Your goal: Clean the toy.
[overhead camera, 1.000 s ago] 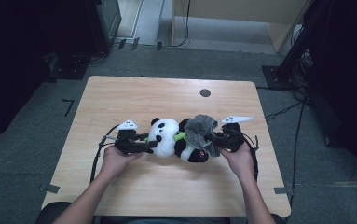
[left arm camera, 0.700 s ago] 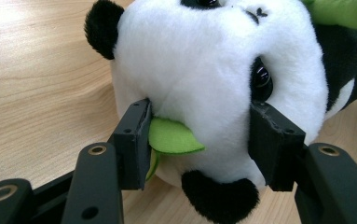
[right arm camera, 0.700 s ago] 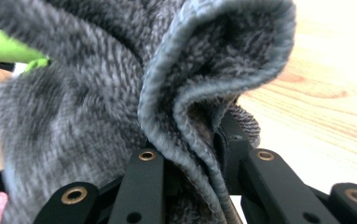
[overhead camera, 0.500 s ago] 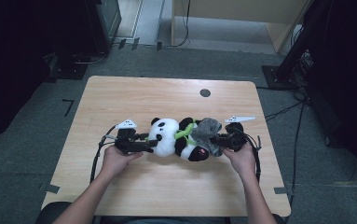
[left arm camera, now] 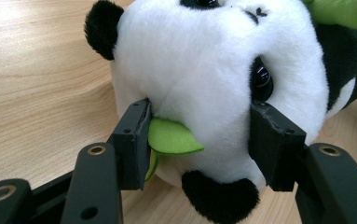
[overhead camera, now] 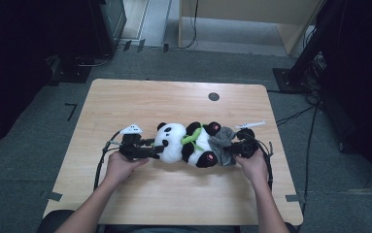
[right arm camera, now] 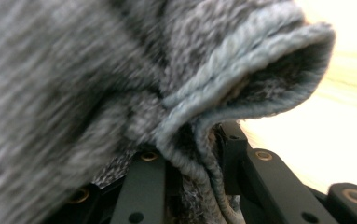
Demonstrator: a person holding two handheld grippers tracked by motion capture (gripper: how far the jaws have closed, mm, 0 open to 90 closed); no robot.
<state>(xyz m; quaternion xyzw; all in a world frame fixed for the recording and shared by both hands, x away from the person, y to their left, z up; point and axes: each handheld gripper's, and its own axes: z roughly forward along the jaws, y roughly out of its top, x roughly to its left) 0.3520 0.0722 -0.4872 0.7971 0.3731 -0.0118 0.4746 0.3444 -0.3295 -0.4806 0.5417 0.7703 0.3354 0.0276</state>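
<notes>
The panda's head (left arm camera: 213, 88) is clamped by the left gripper (left arm camera: 199, 144), while grey knitwear (right arm camera: 134, 93) is pinched by the right gripper (right arm camera: 190, 186). The garment is judged barely onto the legs, so most of the dressing is left

No text, label, brand or number can be read anywhere. The panda (overhead camera: 186, 145) and the grey cloth (overhead camera: 222, 141) beside it carry no legible tag.

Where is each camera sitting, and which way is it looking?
High view: above the table, looking down; forearms, both hands.
Left gripper view: on the left tool, facing the panda's head; black jaws grip it.
Right gripper view: on the right tool, facing grey cloth pinched in its jaws.
High and left share the panda.
</notes>
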